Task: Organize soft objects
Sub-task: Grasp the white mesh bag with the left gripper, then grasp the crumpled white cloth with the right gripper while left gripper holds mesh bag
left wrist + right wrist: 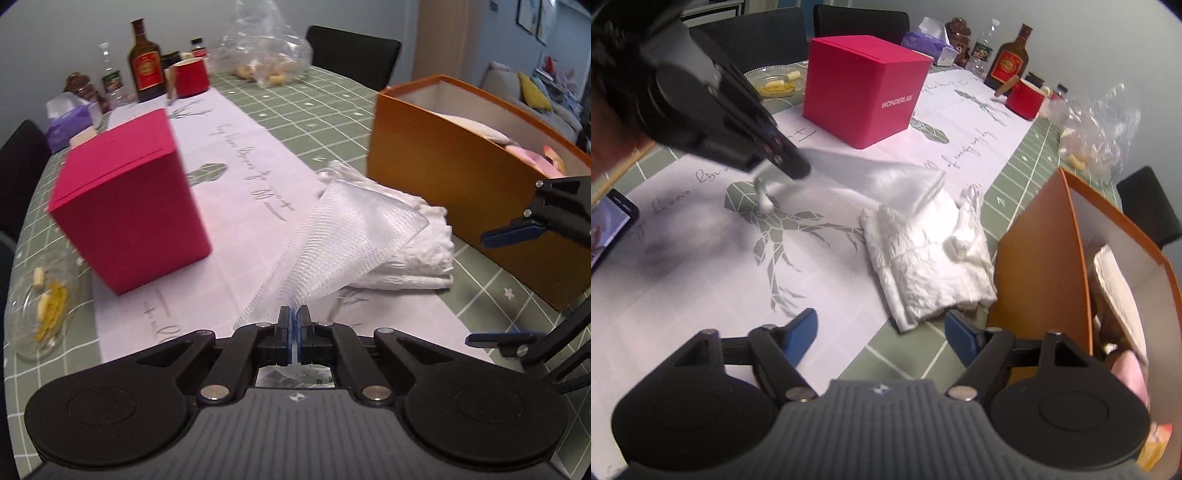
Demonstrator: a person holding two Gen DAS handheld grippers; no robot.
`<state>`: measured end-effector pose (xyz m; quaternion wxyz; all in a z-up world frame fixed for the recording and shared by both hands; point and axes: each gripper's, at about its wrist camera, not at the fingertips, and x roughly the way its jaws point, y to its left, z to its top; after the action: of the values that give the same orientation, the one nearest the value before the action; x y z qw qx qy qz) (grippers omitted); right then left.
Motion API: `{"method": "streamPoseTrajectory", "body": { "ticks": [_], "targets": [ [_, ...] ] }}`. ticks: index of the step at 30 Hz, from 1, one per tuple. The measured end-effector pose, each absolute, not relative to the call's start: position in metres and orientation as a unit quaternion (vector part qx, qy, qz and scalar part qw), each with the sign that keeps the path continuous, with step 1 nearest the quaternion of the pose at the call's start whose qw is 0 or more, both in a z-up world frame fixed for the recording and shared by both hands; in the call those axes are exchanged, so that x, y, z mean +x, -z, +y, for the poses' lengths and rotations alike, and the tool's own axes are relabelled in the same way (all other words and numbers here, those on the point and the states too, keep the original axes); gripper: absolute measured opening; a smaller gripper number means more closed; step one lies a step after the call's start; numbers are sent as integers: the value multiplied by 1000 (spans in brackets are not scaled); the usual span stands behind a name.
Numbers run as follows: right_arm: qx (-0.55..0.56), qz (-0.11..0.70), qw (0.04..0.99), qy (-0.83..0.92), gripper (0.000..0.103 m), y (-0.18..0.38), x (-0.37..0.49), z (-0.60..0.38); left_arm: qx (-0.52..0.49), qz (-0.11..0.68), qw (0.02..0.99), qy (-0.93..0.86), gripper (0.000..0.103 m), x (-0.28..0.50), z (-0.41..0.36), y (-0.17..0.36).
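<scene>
Currently the left gripper (294, 318) is clamping a clear mesh sheet (343, 236) fully, lifting it off the folded white cloth (931, 254) lying beside the orange box (454, 177). Right gripper (881, 332) is hovering wide open, empty.

Folded white cloth (929, 254): lies just left of the orange box (1039, 254). Right gripper (881, 334), jaws spread, near its front edge. Left gripper (790, 162) left of it, pinching clear mesh sheet (886, 177).
</scene>
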<state>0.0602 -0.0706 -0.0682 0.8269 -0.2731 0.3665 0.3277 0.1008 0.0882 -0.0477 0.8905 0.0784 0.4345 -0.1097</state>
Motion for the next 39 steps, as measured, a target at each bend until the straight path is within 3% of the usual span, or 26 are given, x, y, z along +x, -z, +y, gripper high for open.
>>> {"method": "streamPoseTrajectory", "body": {
  "ticks": [1, 6, 23, 26, 27, 29, 31, 34, 39],
  "targets": [
    [-282, 361, 828, -325, 89, 71, 62, -66, 75, 433, 892, 106, 2, 101, 93, 46],
    [-299, 336, 841, -301, 94, 76, 78, -52, 58, 438, 892, 99, 2, 100, 108, 47],
    [-279, 354, 851, -270, 91, 102, 128, -33, 71, 450, 883, 116, 3, 98, 101, 57],
    [-243, 377, 848, -281, 73, 101, 134, -37, 68, 450, 883, 114, 3, 98, 103, 57],
    [-232, 386, 845, -287, 60, 100, 136, -38, 67, 451, 883, 113, 3, 99, 103, 57],
    [-226, 395, 841, -293, 45, 98, 135, -38, 66, 450, 883, 112, 2, 100, 103, 56],
    [-231, 396, 838, -295, 35, 98, 131, -37, 66, 450, 884, 111, 2, 100, 102, 56],
    [-225, 403, 835, -298, 24, 95, 127, -40, 78, 441, 887, 113, 1, 97, 100, 53],
    [-195, 412, 835, -309, 22, 83, 119, -50, 82, 423, 894, 122, 1, 92, 97, 42]
  ]
}}
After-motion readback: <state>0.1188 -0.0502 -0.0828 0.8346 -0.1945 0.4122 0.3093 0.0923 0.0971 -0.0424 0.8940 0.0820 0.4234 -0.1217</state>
